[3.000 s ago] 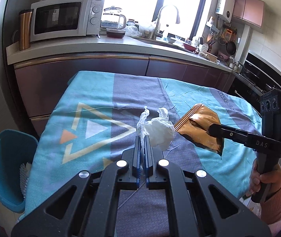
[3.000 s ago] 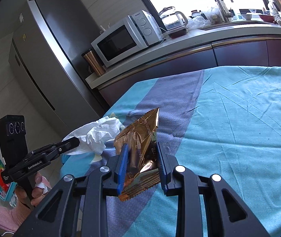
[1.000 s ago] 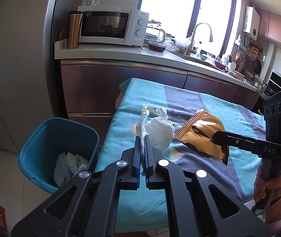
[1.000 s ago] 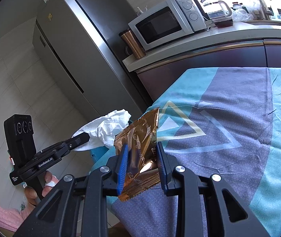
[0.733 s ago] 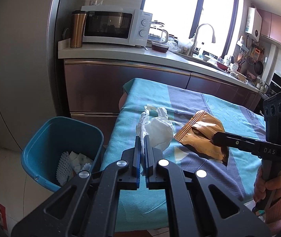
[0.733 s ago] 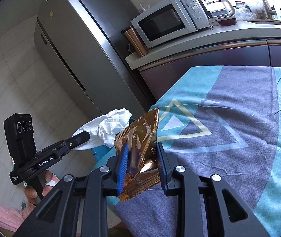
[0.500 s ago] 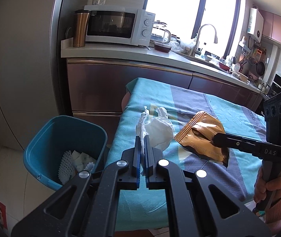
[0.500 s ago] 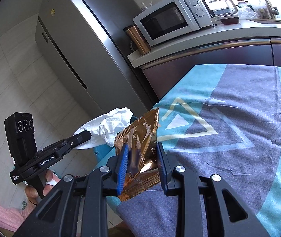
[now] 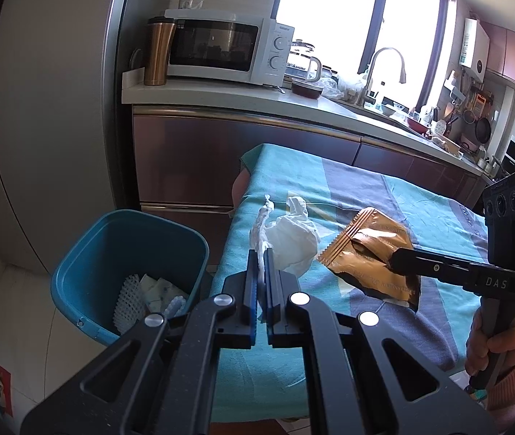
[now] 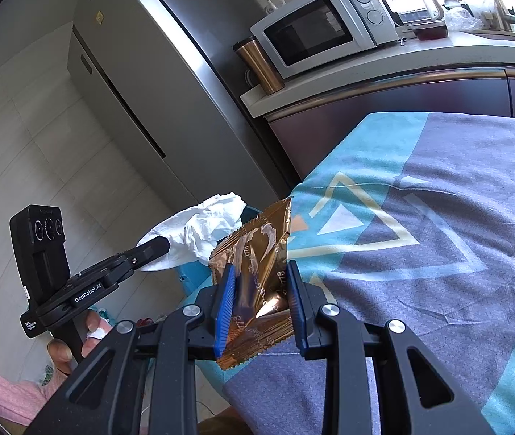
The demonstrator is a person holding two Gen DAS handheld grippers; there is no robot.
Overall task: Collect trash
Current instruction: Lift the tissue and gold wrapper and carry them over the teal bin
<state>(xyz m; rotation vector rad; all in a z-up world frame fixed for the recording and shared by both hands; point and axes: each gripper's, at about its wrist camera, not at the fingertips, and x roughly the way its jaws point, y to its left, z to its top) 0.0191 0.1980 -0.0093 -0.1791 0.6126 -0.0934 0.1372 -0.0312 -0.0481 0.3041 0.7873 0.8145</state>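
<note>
Left wrist view gives you the best layout, so plan from it. Your table [image 9: 384, 195], under its teal and grey cloth, fills the right half, and the blue bin [image 9: 119, 253] stands on the floor just beside its near-left corner, already holding some white scraps. That bin looks like the goal, so carry both loads over its open mouth before you let anything go; right now both pieces appear to hang over the edge of the table, not over the bin.

Your right gripper [image 10: 261, 290] is clamped on the lower part of the gold wrapper [image 10: 253, 253], with the crinkled foil standing up between the pads. The foil is stiff and light, so I would expect it to flutter or catch on the rim; bring it low and well inside the rim, then open wide, and give it a moment to drop clear of the pads.

Your left gripper [image 9: 261, 279] is fully closed on a twisted corner of the white tissue [image 9: 290, 239], and the loose bulk billows out just beside the tips. It is closer to the bin, so take it first. Soft paper tends to cling to the pads, so tip the tips downward over the bin and open fully.

Keep the two grippers apart as you swing left, so the wrapper does not snag the tissue.
</note>
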